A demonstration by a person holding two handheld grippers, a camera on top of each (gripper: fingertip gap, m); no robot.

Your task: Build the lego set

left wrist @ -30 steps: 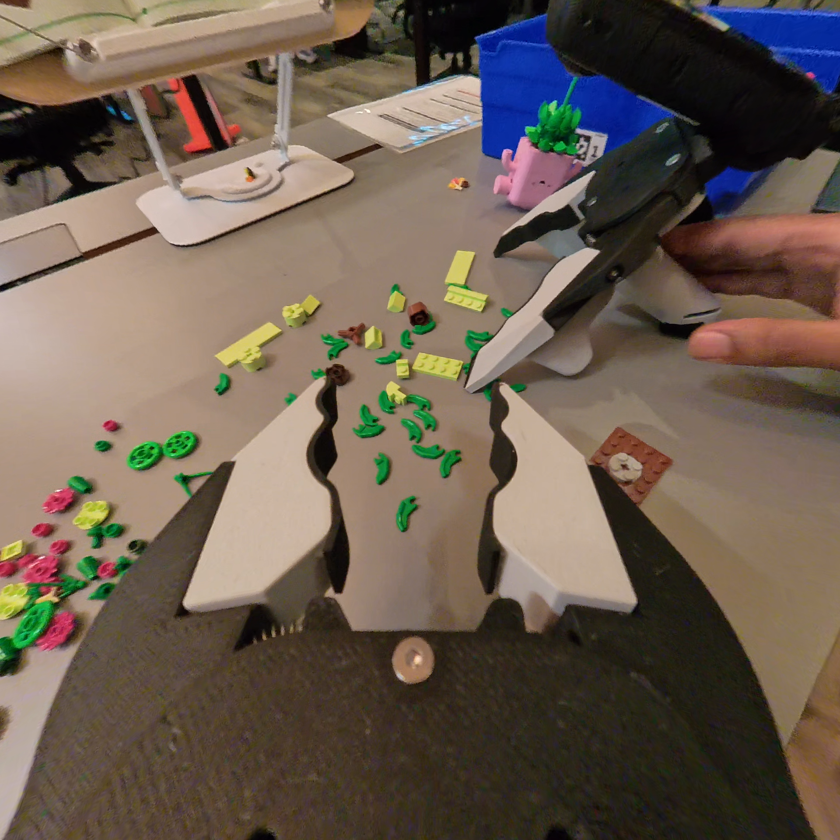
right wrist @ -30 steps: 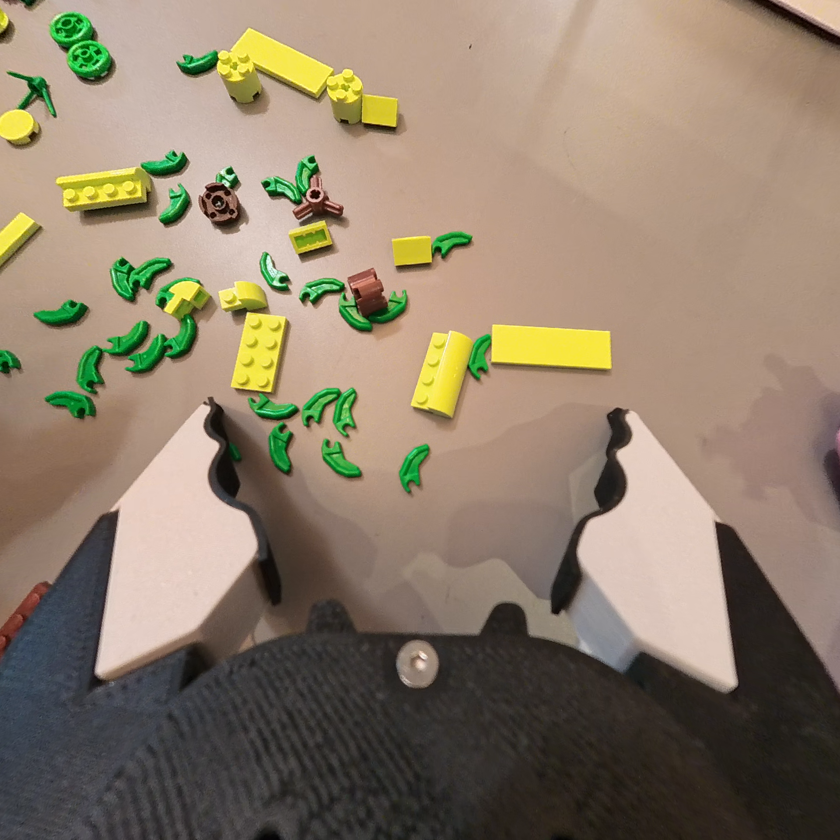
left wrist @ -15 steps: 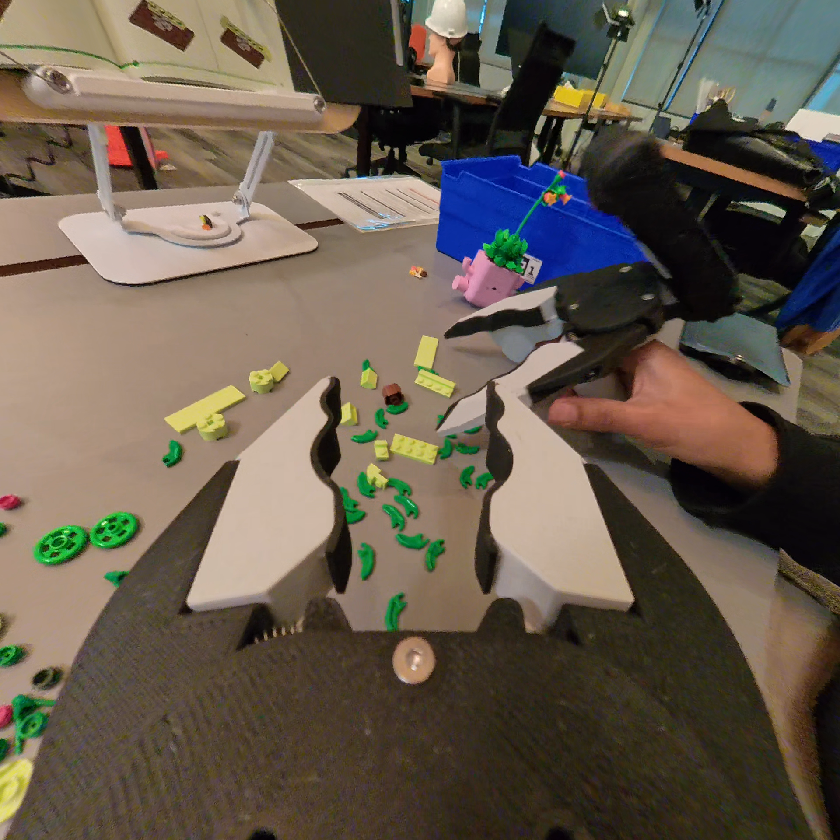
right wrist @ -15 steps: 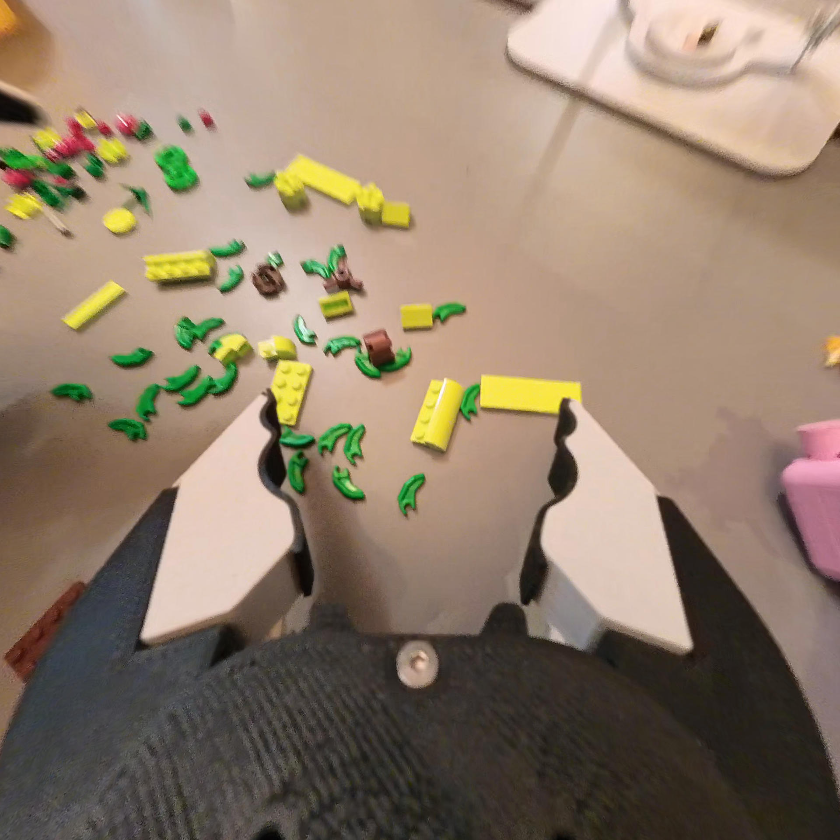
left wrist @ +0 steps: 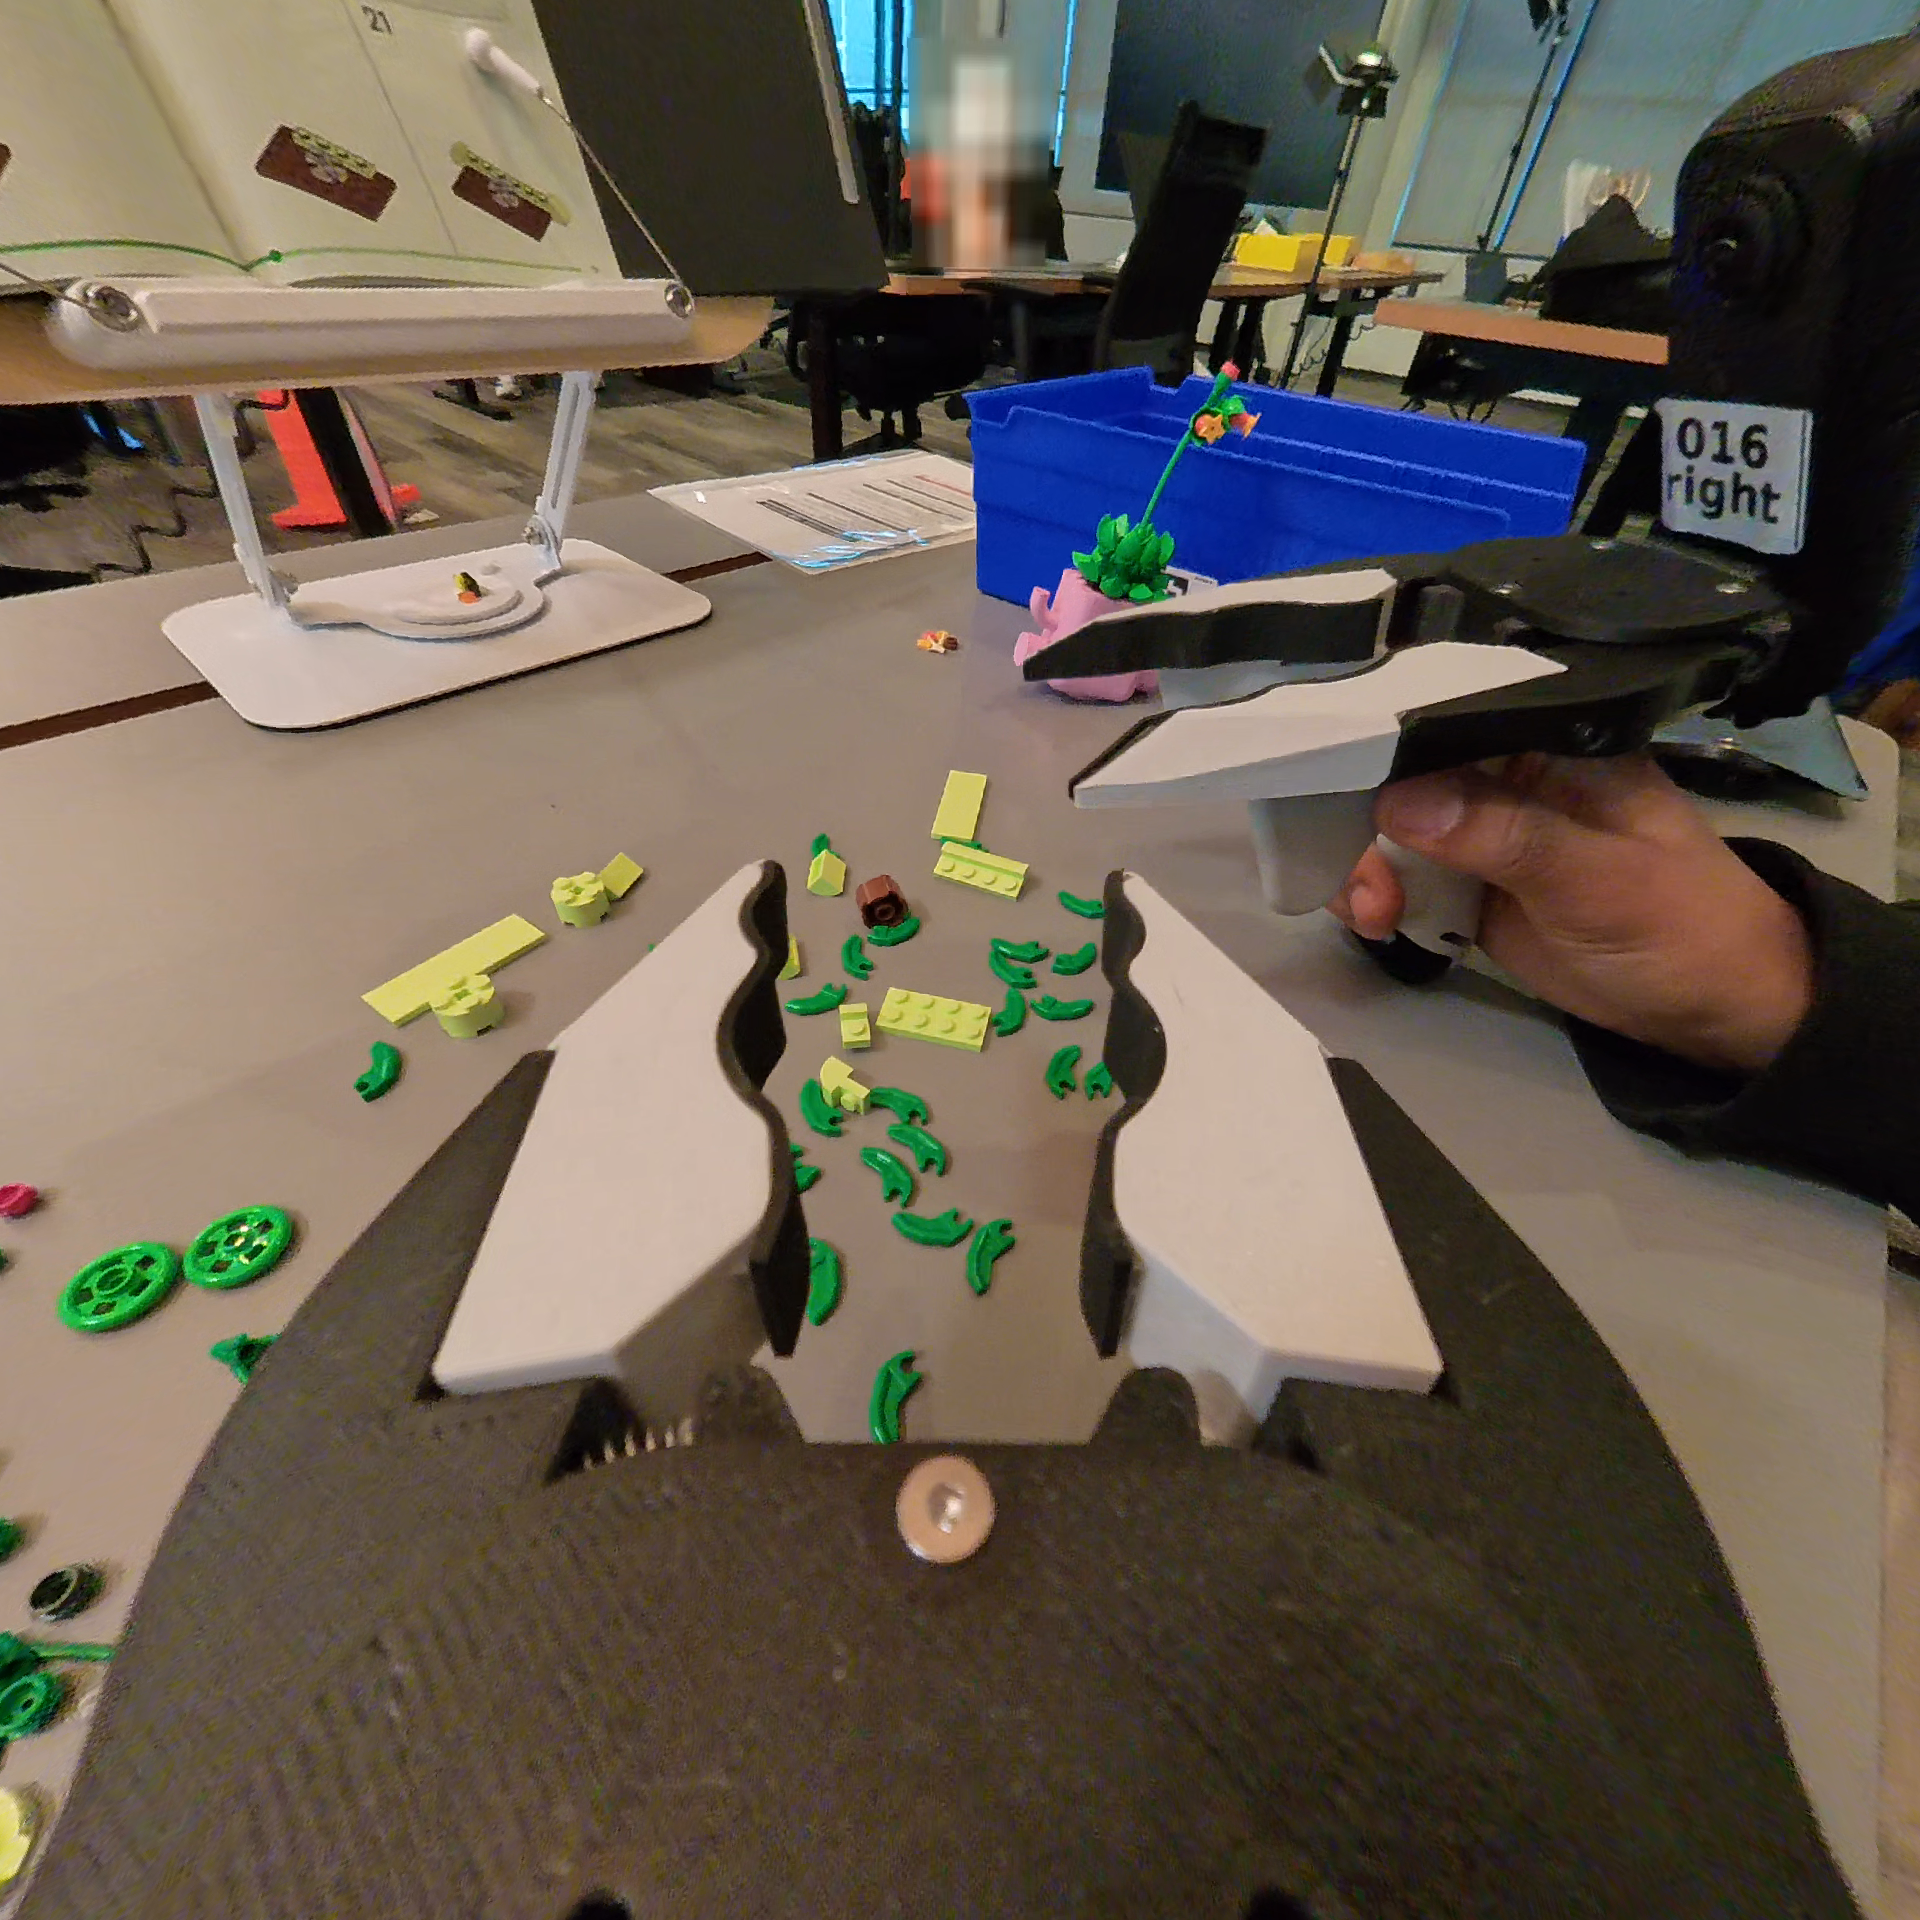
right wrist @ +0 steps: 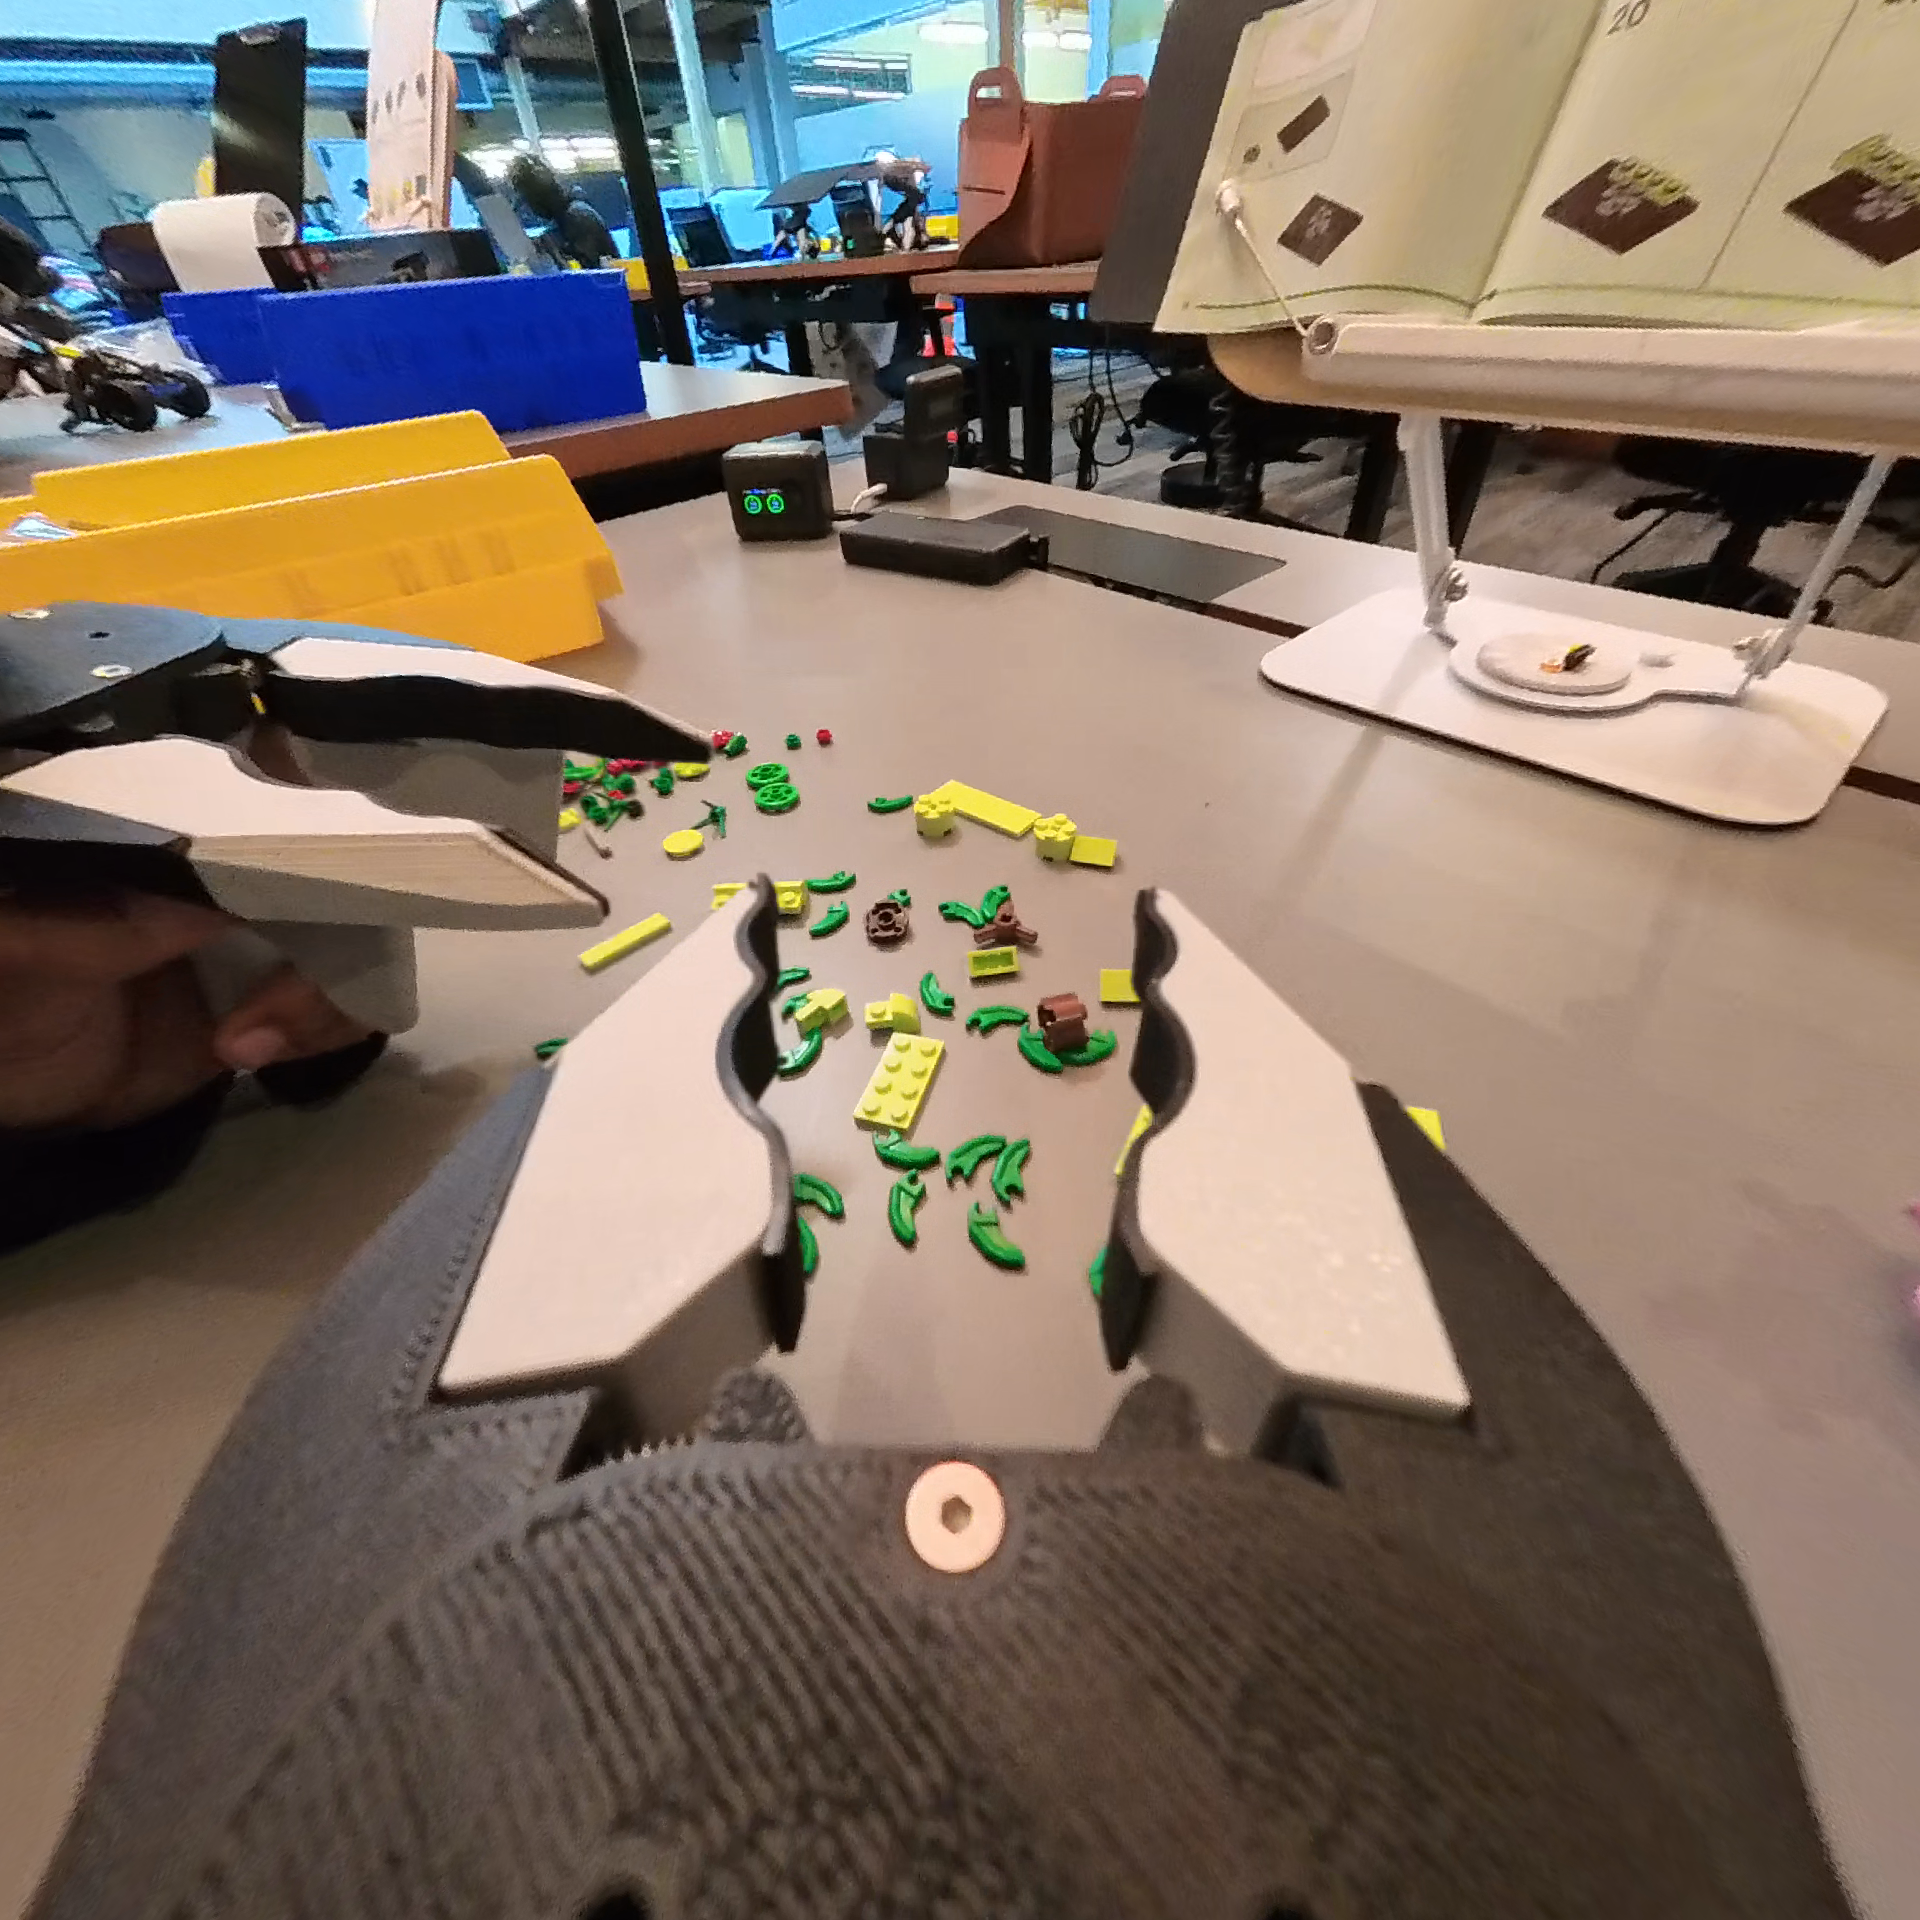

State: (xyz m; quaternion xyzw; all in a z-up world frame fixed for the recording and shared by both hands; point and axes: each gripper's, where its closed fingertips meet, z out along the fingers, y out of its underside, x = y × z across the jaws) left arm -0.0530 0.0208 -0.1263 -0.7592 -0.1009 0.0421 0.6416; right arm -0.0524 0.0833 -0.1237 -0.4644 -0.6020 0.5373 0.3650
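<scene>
Two empty parted grippers, left gripper (left wrist: pixel 940 883), right gripper (right wrist: pixel 951 899)

You worked under bright, even overhead light. The grey surface (right wrist: pixel 1403 997) carried a soft sheen near the white stand base (right wrist: pixel 1579 727), and shadows under the bricks were faint. Both wide-angle views bent straight lines at the edges. The right wrist view was slightly soft at its right rim, while the left stayed sharp.
</scene>
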